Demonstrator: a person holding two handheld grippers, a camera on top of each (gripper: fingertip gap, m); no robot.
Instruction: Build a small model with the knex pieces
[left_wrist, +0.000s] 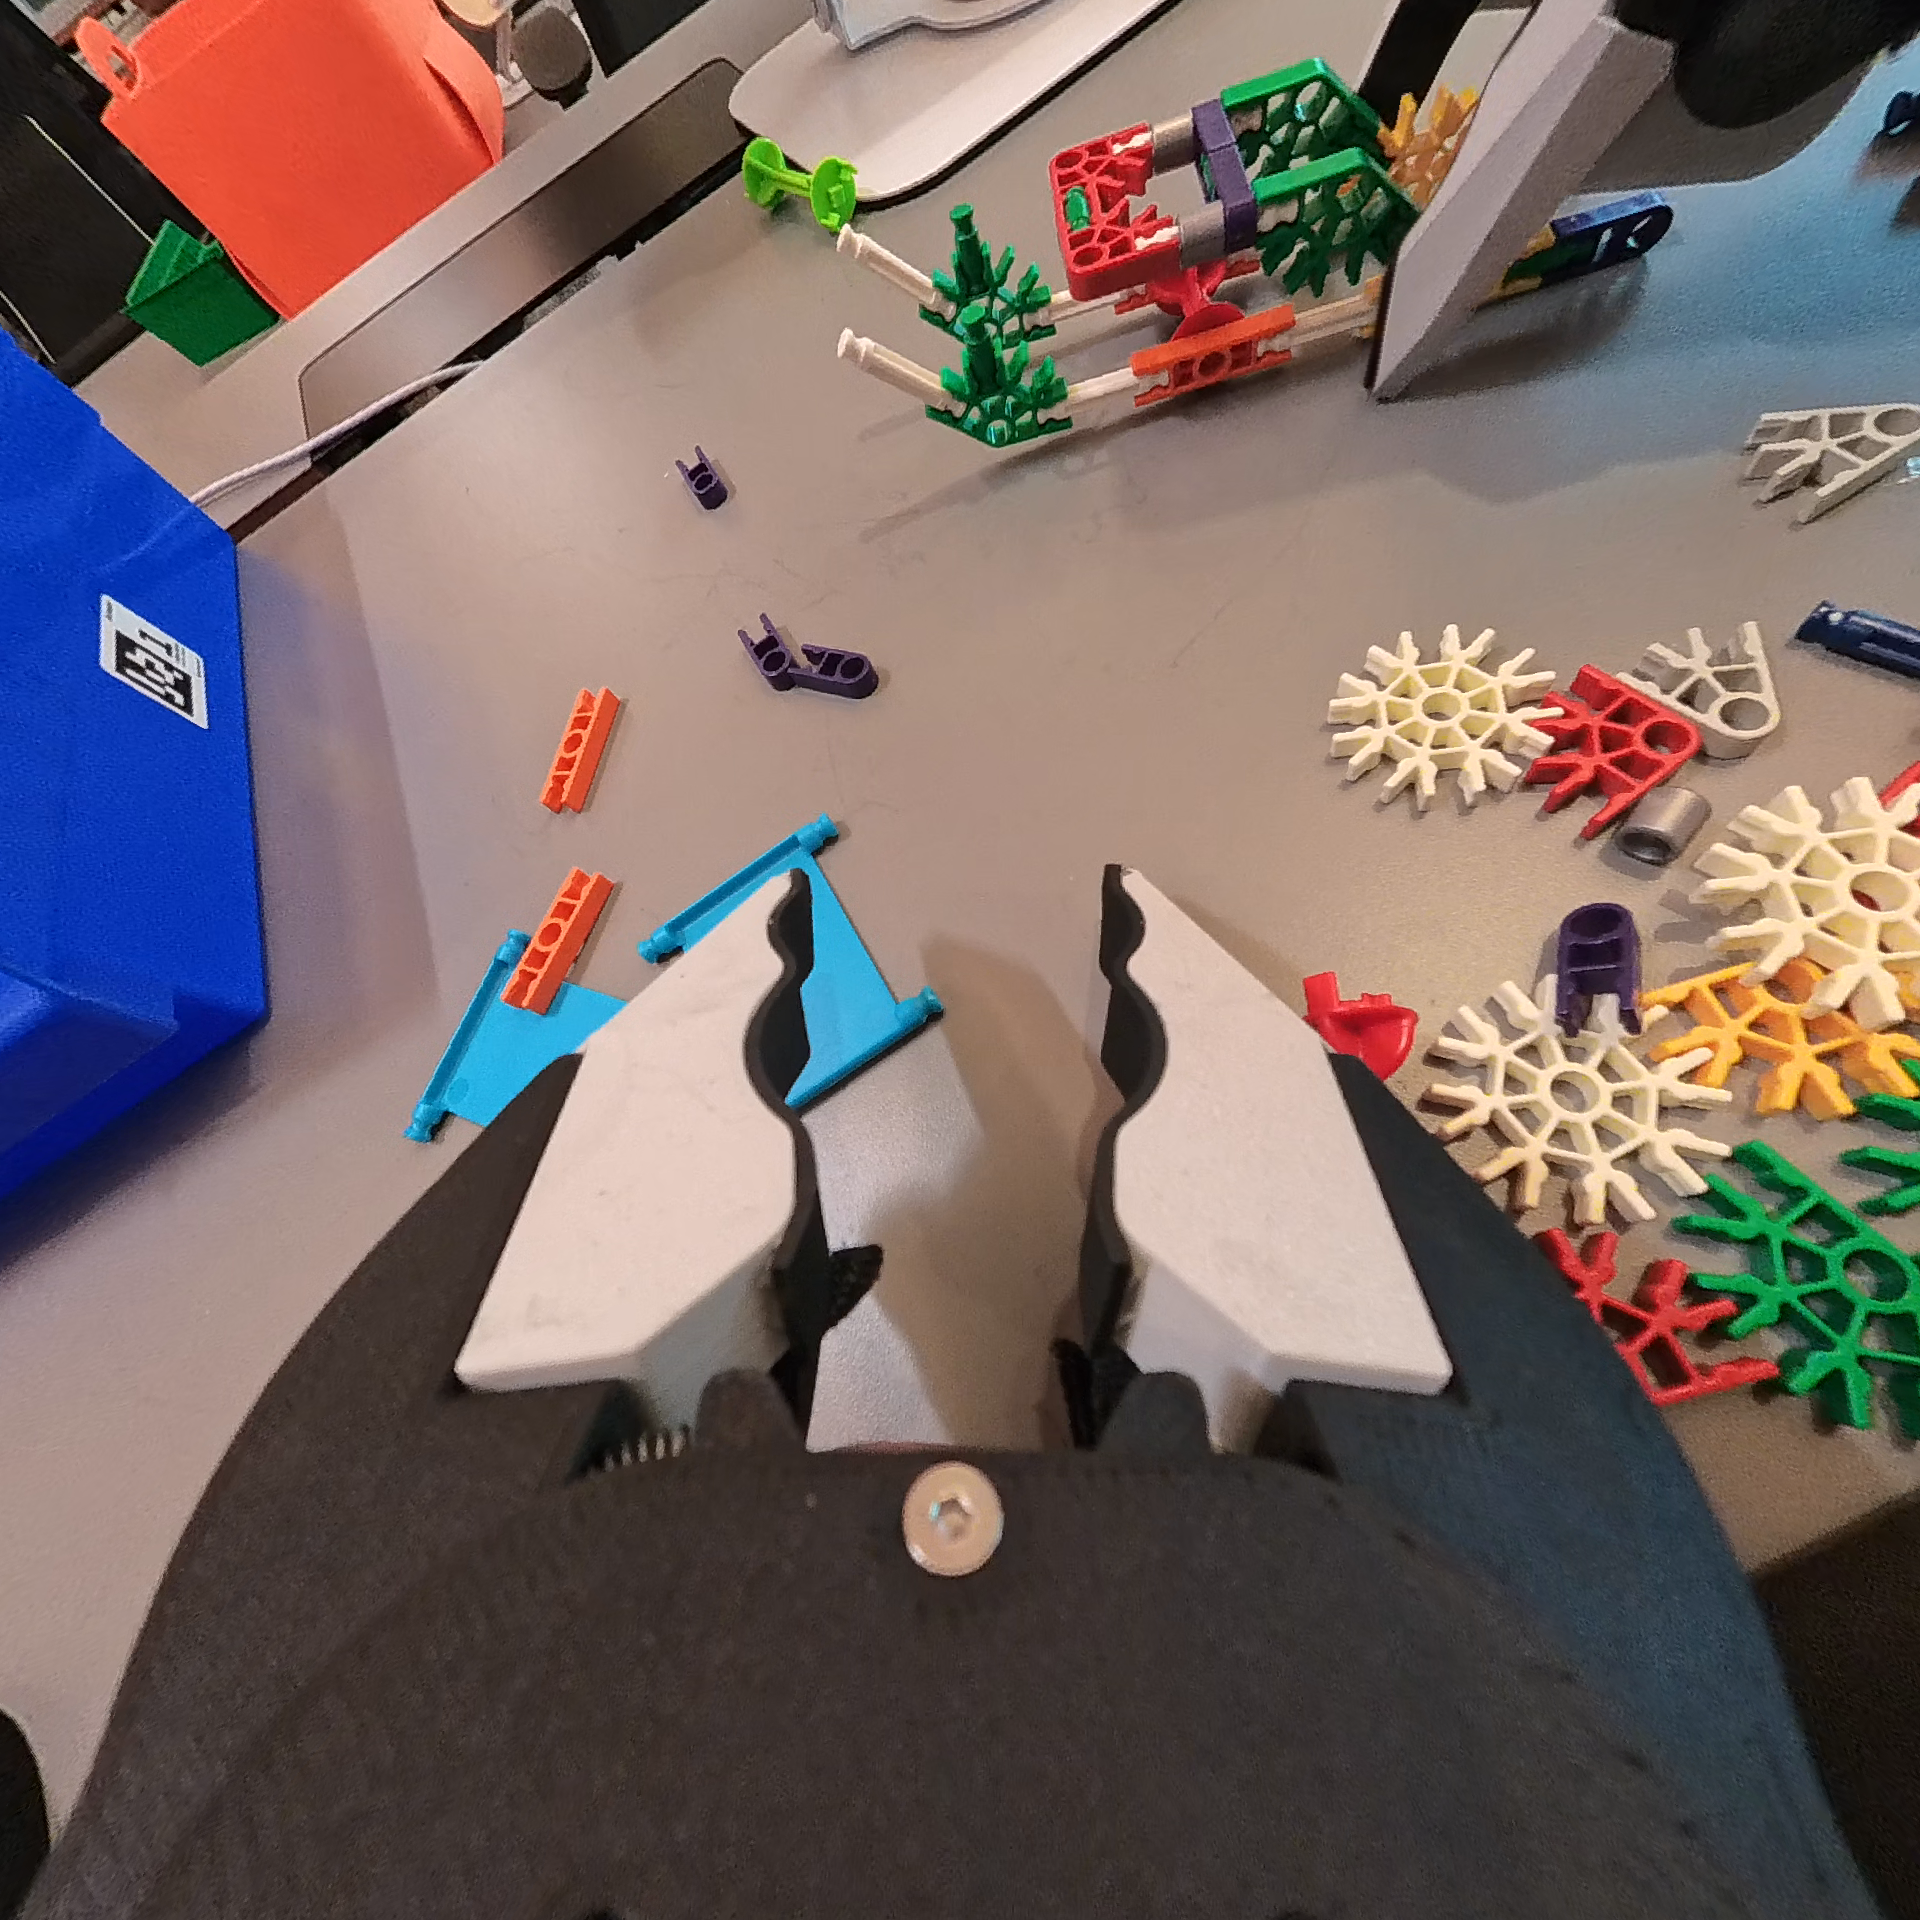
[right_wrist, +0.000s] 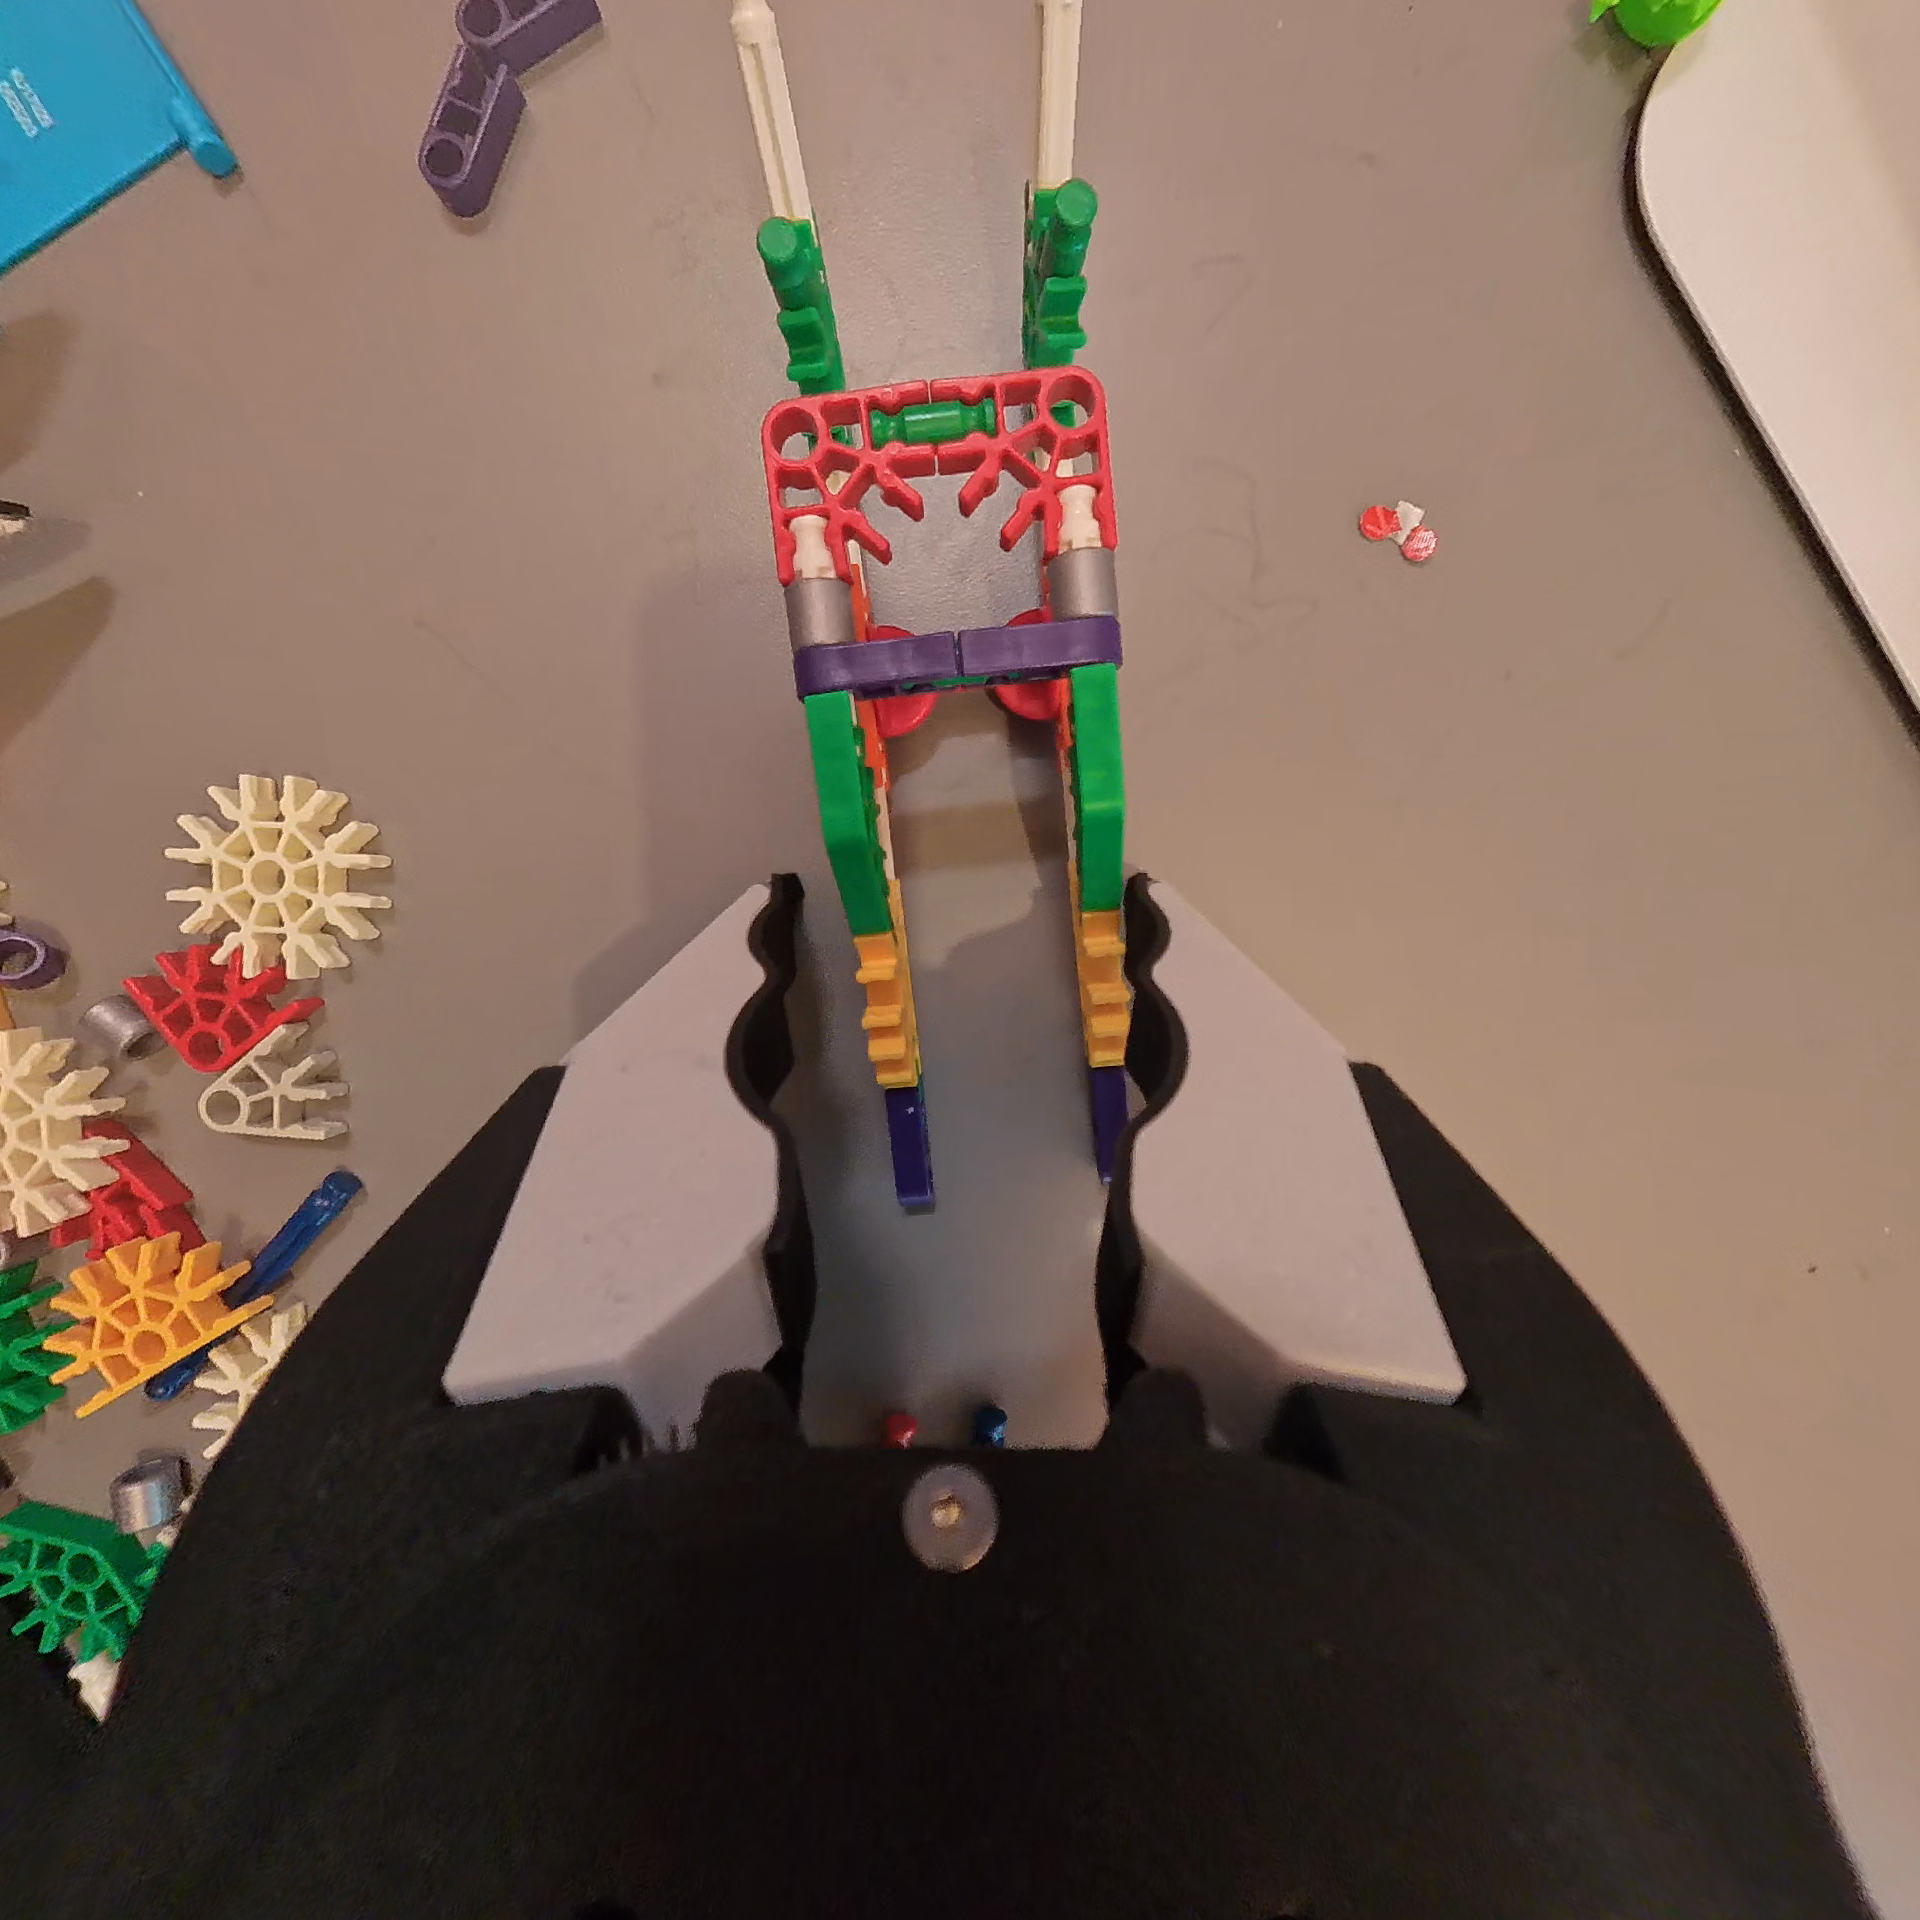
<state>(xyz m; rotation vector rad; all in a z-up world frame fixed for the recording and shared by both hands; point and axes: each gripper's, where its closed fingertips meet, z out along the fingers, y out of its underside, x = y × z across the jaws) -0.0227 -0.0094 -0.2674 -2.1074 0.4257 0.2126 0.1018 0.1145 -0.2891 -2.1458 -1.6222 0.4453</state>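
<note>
A built model of plastic rods and connectors (right_wrist: 940, 665), red, green, purple, yellow and blue with two white rods pointing away, lies on the grey table (right_wrist: 1455, 935). My right gripper (right_wrist: 961, 883) is open. Its fingers stand on both sides of the model's yellow and blue back end, the right finger against it and the left with a small gap. The model (left_wrist: 1226, 208) and one grey right finger (left_wrist: 1507, 208) show far off in the left wrist view. My left gripper (left_wrist: 956, 878) is open and empty, over a light-blue panel (left_wrist: 852, 987).
Orange clips (left_wrist: 580, 750) and purple connectors (left_wrist: 805, 665) lie ahead of the left gripper. A pile of white, red, green and yellow connectors (left_wrist: 1569, 1091) lies to its right. A blue bin (left_wrist: 104, 779), an orange container (left_wrist: 301, 135) and a white stand base (right_wrist: 1787, 312) border the table.
</note>
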